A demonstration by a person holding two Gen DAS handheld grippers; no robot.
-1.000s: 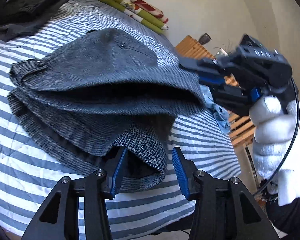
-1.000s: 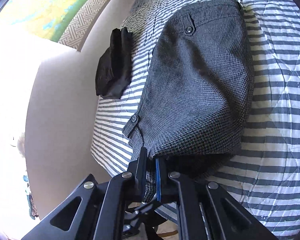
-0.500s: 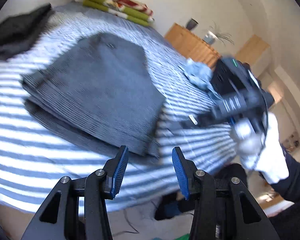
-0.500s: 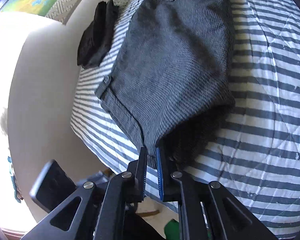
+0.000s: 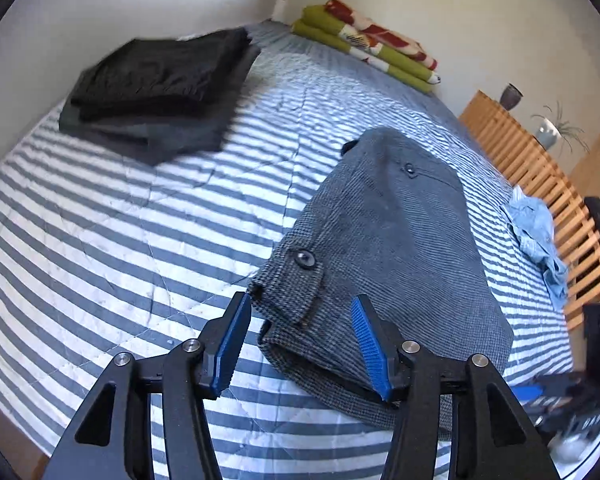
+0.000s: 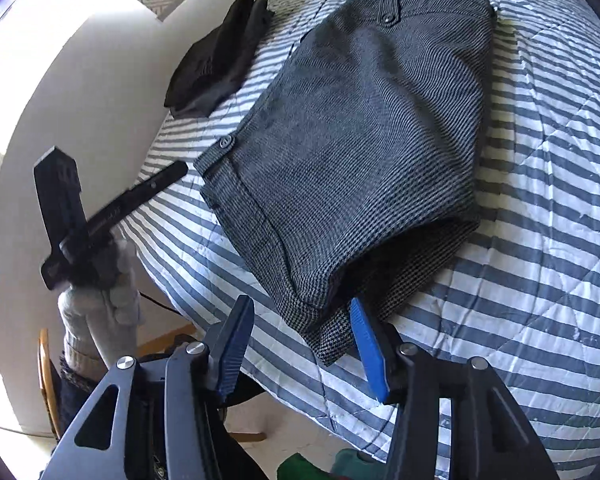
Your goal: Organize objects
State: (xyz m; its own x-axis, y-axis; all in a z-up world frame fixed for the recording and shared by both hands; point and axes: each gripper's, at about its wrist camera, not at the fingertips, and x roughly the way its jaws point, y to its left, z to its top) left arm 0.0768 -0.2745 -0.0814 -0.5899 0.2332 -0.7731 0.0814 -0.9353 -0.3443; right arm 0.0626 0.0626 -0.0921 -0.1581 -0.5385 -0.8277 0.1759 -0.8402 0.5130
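Folded grey houndstooth trousers (image 5: pixel 384 248) lie on the striped bed (image 5: pixel 140 240). My left gripper (image 5: pixel 300 344) is open, its jaws either side of the trousers' buttoned waistband corner, holding nothing. My right gripper (image 6: pixel 300 344) is open at the opposite corner of the trousers (image 6: pixel 364 140); its right blue pad (image 6: pixel 366 344) sits just below the cloth's corner. The left gripper also shows in the right wrist view (image 6: pixel 112 208), held off the bed's left edge in a gloved hand.
A stack of folded dark clothes (image 5: pixel 160 88) lies at the bed's far left, also in the right wrist view (image 6: pixel 216 56). Folded green and red blankets (image 5: pixel 364 48) lie at the far end. A light blue shirt (image 5: pixel 540 236) lies by the wooden slats (image 5: pixel 540 176).
My right gripper has opened and let go of the trousers, which now lie flat. My left gripper has swung round from the open fold to the waistband corner.
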